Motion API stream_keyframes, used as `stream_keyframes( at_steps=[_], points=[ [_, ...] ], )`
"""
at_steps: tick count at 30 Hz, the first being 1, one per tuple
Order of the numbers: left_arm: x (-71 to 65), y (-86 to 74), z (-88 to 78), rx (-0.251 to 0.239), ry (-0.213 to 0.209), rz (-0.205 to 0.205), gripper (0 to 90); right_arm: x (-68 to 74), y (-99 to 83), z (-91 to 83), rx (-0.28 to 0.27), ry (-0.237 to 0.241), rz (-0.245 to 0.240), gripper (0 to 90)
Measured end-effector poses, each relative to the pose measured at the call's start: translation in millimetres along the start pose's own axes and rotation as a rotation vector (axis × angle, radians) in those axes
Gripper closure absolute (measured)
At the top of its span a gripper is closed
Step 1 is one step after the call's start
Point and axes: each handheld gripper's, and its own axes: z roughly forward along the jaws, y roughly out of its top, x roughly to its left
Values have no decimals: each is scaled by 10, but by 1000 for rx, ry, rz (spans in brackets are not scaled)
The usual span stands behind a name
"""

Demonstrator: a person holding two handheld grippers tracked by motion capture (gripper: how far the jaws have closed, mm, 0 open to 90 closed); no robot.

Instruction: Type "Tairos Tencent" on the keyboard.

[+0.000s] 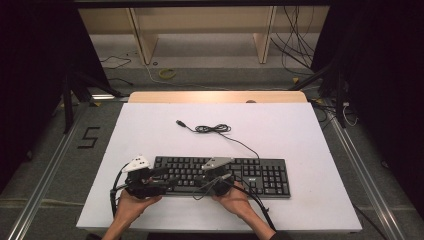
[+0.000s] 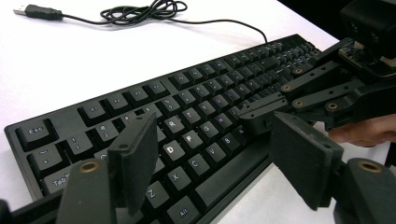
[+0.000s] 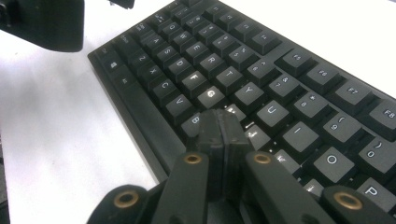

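- The left gripper (image 1: 159,176), jaws spread with nothing between them, hovers over the keyboard's (image 1: 260,176) left end.
- The keyboard lies near the table's (image 1: 150,130) front edge, long axis side to side.
- The right gripper (image 3: 223,128), jaws pressed together, points at the middle letter keys, nearer them than the left.
- Right of the keyboard, and behind it past the coiled cable (image 1: 212,129), the table gives room to move.

Grey carpet floor (image 1: 60,150), wooden shelf frame (image 1: 200,30), loose cables (image 1: 295,45).
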Motion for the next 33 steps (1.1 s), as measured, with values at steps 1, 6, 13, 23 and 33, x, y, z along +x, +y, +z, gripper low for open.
stream_keyframes(
  at_steps=[1,6,13,23,33],
  points=[
    [-2,-4,-3,-3,1,-2,324,-1,-3,4,3,0,-3,900],
    [-3,-7,-4,-6,0,-3,324,-4,-4,9,3,2,-1,900],
    [-8,-8,-2,-6,-1,0,325,-3,-8,13,7,3,0,900],
    [2,-11,0,-4,0,-2,325,10,-23,32,14,-9,-10,900],
    [14,-15,0,-5,5,-3,326,7,-17,13,5,-2,9,894]
  ],
)
